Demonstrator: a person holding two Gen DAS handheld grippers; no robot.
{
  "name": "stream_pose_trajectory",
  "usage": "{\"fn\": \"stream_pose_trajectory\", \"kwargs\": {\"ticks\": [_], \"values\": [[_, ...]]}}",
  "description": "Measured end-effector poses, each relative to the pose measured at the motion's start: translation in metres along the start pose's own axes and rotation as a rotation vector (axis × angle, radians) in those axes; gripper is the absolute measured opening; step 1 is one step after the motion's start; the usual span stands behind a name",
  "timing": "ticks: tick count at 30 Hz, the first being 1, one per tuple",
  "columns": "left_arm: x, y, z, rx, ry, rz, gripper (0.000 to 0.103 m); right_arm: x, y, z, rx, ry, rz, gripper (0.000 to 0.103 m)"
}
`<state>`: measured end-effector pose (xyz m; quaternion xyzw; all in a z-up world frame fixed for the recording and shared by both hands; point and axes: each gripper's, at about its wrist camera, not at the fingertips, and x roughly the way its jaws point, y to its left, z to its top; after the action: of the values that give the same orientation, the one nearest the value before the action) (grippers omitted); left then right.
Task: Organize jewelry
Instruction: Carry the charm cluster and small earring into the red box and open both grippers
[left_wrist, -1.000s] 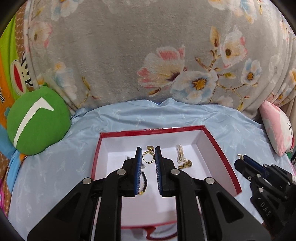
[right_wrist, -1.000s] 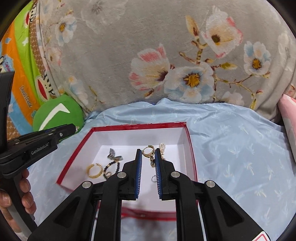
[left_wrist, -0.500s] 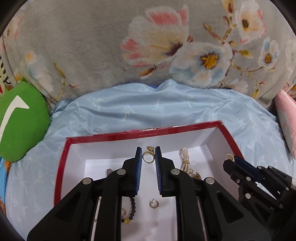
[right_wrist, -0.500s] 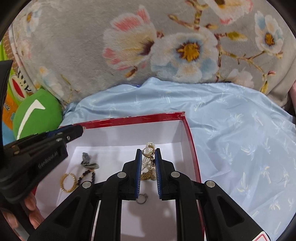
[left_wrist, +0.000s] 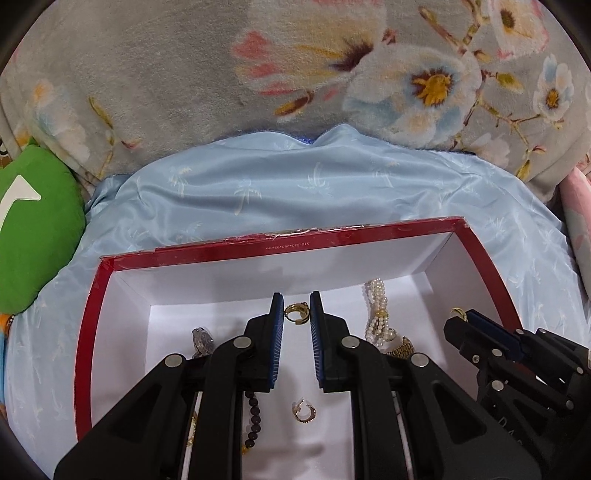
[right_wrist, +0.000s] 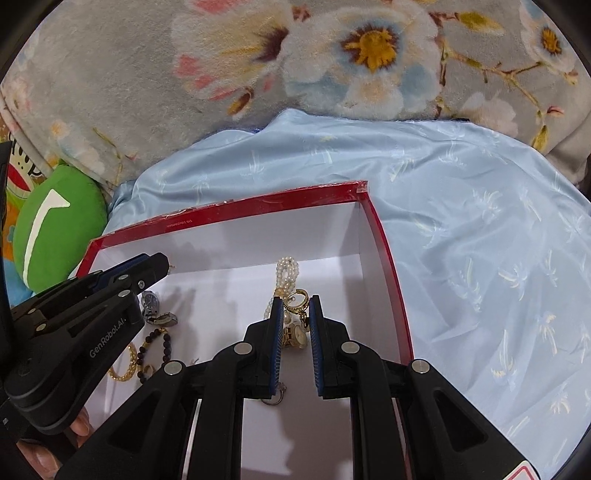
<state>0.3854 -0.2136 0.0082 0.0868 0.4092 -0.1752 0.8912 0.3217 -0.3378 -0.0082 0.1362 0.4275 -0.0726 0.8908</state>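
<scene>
Both hovering over the red box (left_wrist: 369, 234) sitting on the blue sheet (left_wrist: 295, 184); left gripper (left_wrist: 296, 312) pinching a gold hoop earring (left_wrist: 296, 313) at its tips; right gripper (right_wrist: 296, 306) clamping another gold earring (right_wrist: 297, 300) just above the pearl bracelet (right_wrist: 286, 271); lying loose on the white floor: a second hoop (left_wrist: 304, 411), bead bracelet (left_wrist: 254, 419), watch (left_wrist: 202, 339); green cushion (left_wrist: 33, 229) sitting off left.

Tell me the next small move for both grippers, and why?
Probably open both and drop the earrings: the left gripper and right gripper each pinch a gold hoop earring over the red-rimmed box, above its white floor.
</scene>
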Motion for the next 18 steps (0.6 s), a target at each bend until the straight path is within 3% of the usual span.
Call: {"fn": "stream_pose_trajectory", "kwargs": {"ticks": [8, 15, 18], "values": [[-0.0024, -0.0029, -0.0011, 0.014, -0.012, 0.026, 0.015, -0.0022, -0.0004, 0.0004, 0.006, -0.008, -0.018, 0.015], [-0.0024, -0.0023, -0.0014, 0.008, -0.015, 0.043, 0.028, -0.0029, -0.0006, 0.0015, 0.001, -0.014, -0.023, 0.016], [-0.0023, -0.0026, -0.0013, 0.008, -0.016, 0.047, 0.028, -0.0033, 0.0, 0.0017, 0.003, -0.014, -0.019, 0.016]]}}
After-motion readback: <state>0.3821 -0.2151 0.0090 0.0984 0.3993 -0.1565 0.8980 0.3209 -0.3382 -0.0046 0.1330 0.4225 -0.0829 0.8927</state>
